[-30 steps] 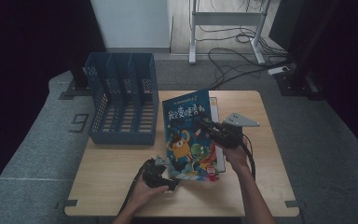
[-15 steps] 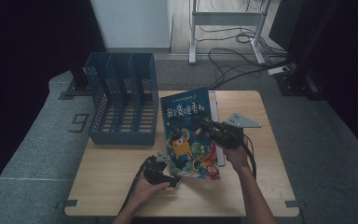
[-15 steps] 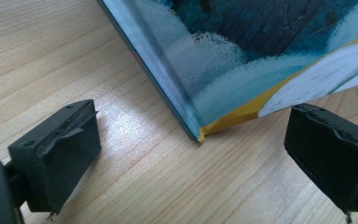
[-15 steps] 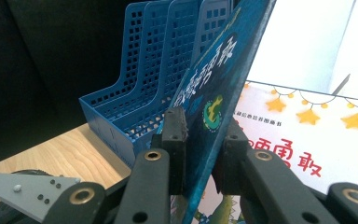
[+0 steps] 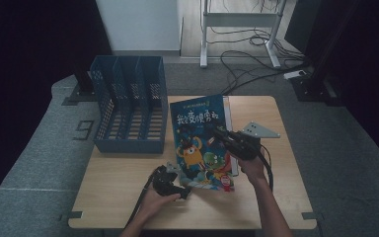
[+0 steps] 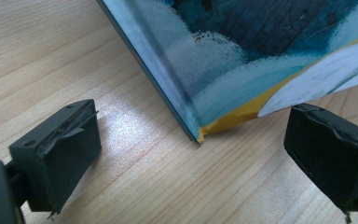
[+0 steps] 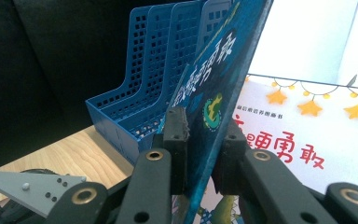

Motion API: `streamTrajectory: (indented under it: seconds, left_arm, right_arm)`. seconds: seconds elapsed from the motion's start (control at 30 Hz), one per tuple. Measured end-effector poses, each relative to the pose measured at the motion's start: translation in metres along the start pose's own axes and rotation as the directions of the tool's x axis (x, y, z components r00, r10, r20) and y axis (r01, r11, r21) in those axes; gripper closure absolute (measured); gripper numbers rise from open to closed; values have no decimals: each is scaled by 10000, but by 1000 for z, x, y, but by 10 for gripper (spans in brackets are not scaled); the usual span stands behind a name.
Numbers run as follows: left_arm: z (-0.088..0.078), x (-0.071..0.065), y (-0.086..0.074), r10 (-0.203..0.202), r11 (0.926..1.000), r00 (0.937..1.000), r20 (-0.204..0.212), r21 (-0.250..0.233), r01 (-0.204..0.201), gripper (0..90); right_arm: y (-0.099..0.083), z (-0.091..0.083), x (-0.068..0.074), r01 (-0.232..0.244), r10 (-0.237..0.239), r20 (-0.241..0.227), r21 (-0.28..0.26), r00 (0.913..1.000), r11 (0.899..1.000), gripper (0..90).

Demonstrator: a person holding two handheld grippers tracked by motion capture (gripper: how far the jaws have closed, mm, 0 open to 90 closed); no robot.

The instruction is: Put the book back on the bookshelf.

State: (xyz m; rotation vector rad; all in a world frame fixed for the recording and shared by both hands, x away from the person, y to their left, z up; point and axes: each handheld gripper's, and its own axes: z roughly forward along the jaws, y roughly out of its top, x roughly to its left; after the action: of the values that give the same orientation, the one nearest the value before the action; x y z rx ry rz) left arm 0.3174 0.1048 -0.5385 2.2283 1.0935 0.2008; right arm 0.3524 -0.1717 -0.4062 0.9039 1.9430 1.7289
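A picture book with a blue cover [image 5: 197, 140] lies on the wooden table [image 5: 118, 197], its right edge lifted. My right gripper [image 5: 218, 133] is shut on that edge; in the right gripper view the cover [image 7: 219, 79] stands between the pressing jaws of the right gripper [image 7: 203, 140]. Behind it shows a white page with stars and red characters [image 7: 307, 140]. My left gripper [image 5: 180, 190] sits at the book's near left corner. In the left gripper view that corner [image 6: 200, 133] rests on the table between the wide-open jaws of the left gripper [image 6: 193, 123], untouched.
A blue slotted file holder [image 5: 128, 111] stands on the table's far left, also seen in the right gripper view [image 7: 140, 107]. Bare wood lies in front of it. Cables and a metal stand [image 5: 237, 29] are on the floor beyond the table.
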Motion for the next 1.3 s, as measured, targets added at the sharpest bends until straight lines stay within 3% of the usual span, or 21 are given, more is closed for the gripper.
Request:
streamTrajectory:
  seconds: [0.67,1.3]
  left_arm:
    - [1,-3,0,168,9998,9996,-213,73,-167,34]
    - [8,-4,10,-35,9999,9993,-374,164,41,33]
  right_arm:
    - [-6,-12,0,-153,149,-255,-147,9996,9998,787]
    - [-5,-14,0,335,-351,-310,-518,9989,9981,790]
